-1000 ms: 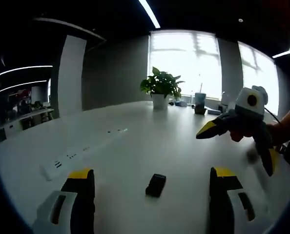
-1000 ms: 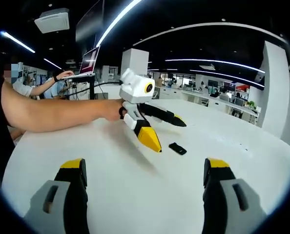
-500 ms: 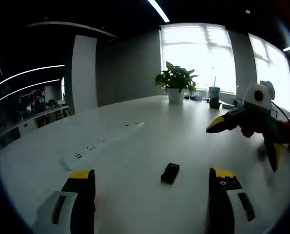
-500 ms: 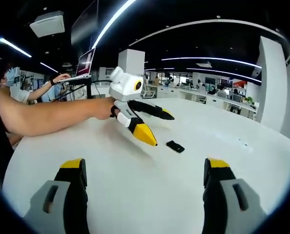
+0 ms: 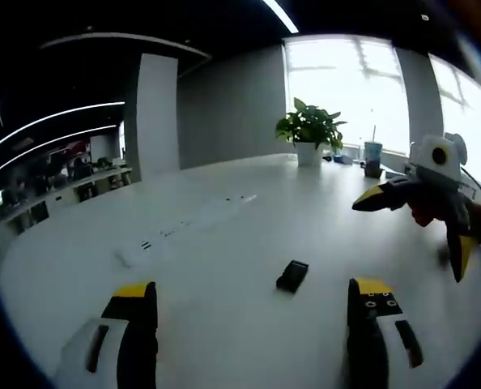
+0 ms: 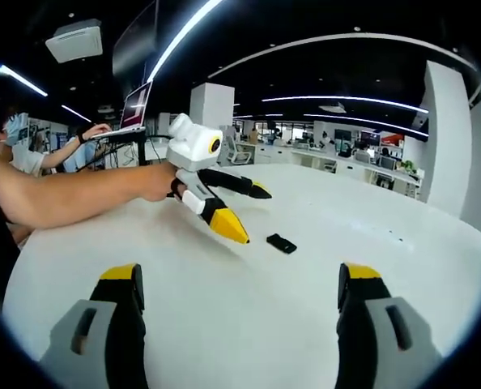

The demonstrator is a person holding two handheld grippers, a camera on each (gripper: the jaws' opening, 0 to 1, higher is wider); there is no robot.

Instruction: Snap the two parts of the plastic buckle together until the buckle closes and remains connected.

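- The left tongs (image 5: 251, 301) are standing with jaws spread wide apart, nothing between the yellow-tipped ends, which are rising from the bottom of the left gripper view.
- In the right gripper view the left tongs (image 6: 239, 214) are hanging above the counter (image 6: 249, 308), jaws parted, one yellow tip pointing downward and the other dark jaw reaching level.
- The person's bare forearm (image 6: 78, 193) is stretching in from the left, the hand (image 6: 166, 181) gripping the handle.
- The right tongs (image 6: 239, 301) are gaping wide, holding nothing.
- In the left gripper view the right tongs (image 5: 419, 227) are hovering at the right edge, jaws splayed, a hand (image 5: 435, 215) wrapping the handle.
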